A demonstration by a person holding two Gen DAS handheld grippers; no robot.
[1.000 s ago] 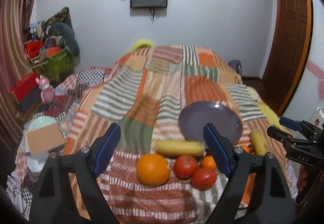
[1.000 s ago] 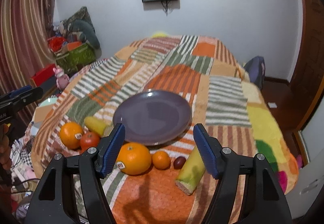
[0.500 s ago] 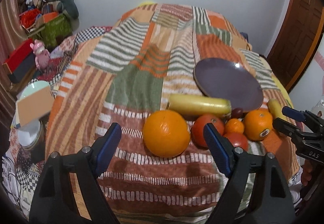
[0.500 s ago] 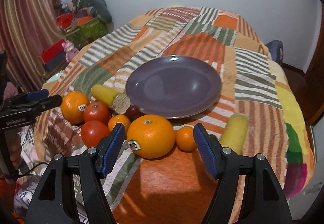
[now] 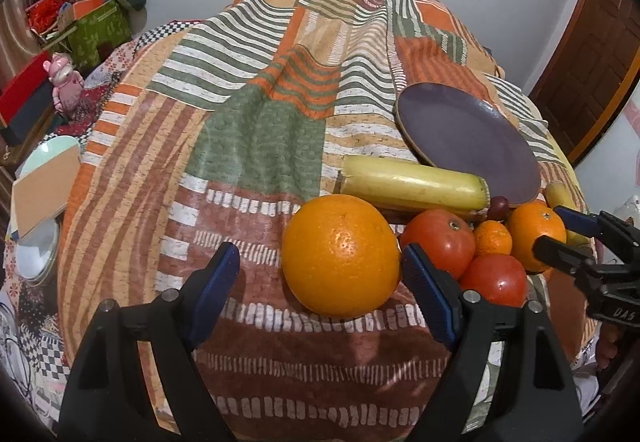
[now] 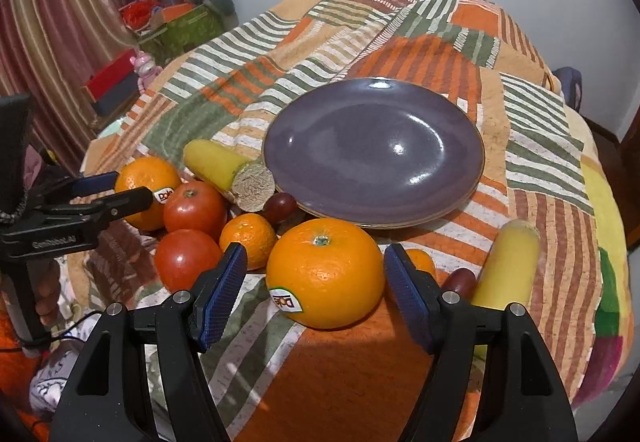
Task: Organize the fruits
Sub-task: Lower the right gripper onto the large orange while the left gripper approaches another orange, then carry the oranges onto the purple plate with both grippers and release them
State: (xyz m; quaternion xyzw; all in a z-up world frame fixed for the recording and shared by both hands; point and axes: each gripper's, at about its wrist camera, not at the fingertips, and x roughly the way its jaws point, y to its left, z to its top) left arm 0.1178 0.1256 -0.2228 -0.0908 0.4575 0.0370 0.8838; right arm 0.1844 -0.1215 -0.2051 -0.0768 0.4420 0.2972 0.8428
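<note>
Both tongs gape empty: the left tongs [image 5: 320, 278] face one orange [image 5: 341, 255], the right tongs [image 6: 316, 282] another orange [image 6: 325, 272].

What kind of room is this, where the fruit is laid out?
Most likely a bedroom in a home. The fruit and the purple plate sit on a patchwork blanket spread over what looks like a bed, with striped curtains and a wooden door around it.
</note>
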